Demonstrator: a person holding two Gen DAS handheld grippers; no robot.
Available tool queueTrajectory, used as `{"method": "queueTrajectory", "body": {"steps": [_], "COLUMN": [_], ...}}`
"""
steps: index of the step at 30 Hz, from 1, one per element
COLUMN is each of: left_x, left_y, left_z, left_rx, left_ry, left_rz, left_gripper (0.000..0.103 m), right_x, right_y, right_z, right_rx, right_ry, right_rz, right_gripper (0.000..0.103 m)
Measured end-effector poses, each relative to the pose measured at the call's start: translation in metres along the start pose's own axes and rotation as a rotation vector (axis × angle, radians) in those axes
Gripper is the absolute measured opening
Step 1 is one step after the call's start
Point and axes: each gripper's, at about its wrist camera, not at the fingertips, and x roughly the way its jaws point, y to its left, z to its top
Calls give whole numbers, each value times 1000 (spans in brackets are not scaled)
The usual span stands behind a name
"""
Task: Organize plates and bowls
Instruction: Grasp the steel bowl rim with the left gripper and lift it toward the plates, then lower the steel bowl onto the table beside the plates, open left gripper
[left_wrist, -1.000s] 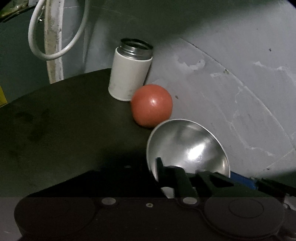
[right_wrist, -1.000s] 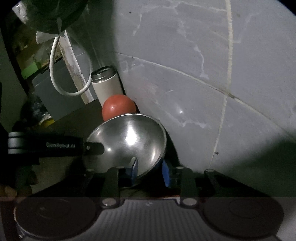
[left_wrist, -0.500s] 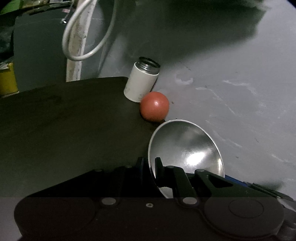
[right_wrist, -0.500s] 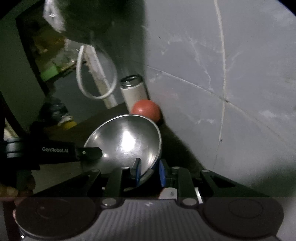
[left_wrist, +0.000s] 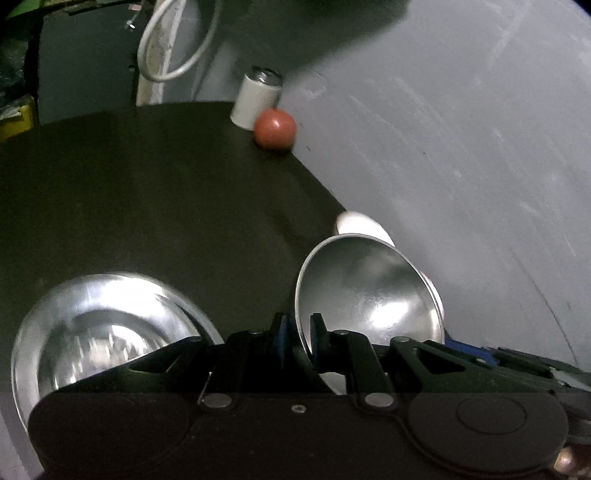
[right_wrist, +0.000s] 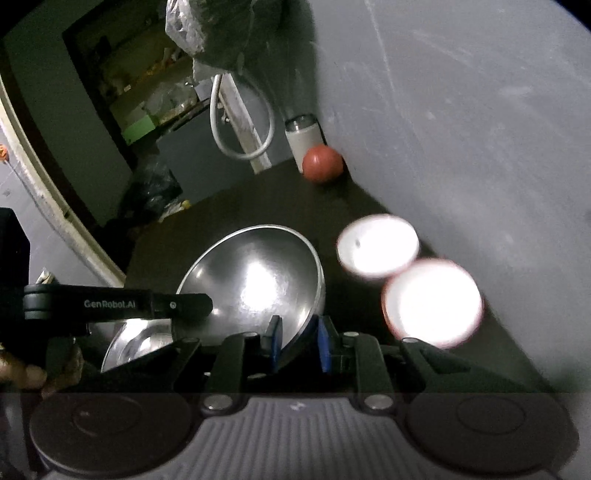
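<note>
**Both your grippers hold one steel bowl**

Your left gripper (left_wrist: 300, 334) pinches the rim of the steel bowl (left_wrist: 369, 291). Your right gripper (right_wrist: 297, 345) pinches the same bowl's rim on its other side. A steel plate (left_wrist: 92, 325) lies just left of your left gripper. Two white bowls (right_wrist: 378, 245) sit ahead of your right gripper, to its right.

Steel bowl (left_wrist: 369, 295): bright silver, mirror sheen, white highlight. Second steel dish (left_wrist: 99, 325): silver, streaked reflections. Table (left_wrist: 147, 192): matte black-brown. Ball (left_wrist: 275, 129): orange-red, plain. Canister (left_wrist: 255, 99): white body, metallic silver neck. Two small bowls (right_wrist: 378, 245) (right_wrist: 432, 302): white inside, overexposed, reddish-pink rims. Wall (left_wrist: 461, 129): grey, pale scuffs. Cable (left_wrist: 173, 48): white. Gripper pads (right_wrist: 325, 343): blue; gripper bodies black.
</note>
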Motion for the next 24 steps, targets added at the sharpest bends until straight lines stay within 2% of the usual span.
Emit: {"method": "queueTrajectory", "body": {"steps": [4,11,24], "left_x": [-3,-4,-9], "left_y": [-12,-18,-15], "left_z": [-26,-59,-81], "left_rx": [34,31,29], "left_ry": [41,125,197], "left_rz": [-9,-5,55], "left_gripper": [14,15,15], "right_x": [-23,-46,-42], "right_y": [-9,-17,-12], "right_z": [-25,-53,-67], "right_rx": [15,11,-32], "right_ry": [32,92,169], "right_rz": [5,8,39], "right_gripper": [23,23,25]}}
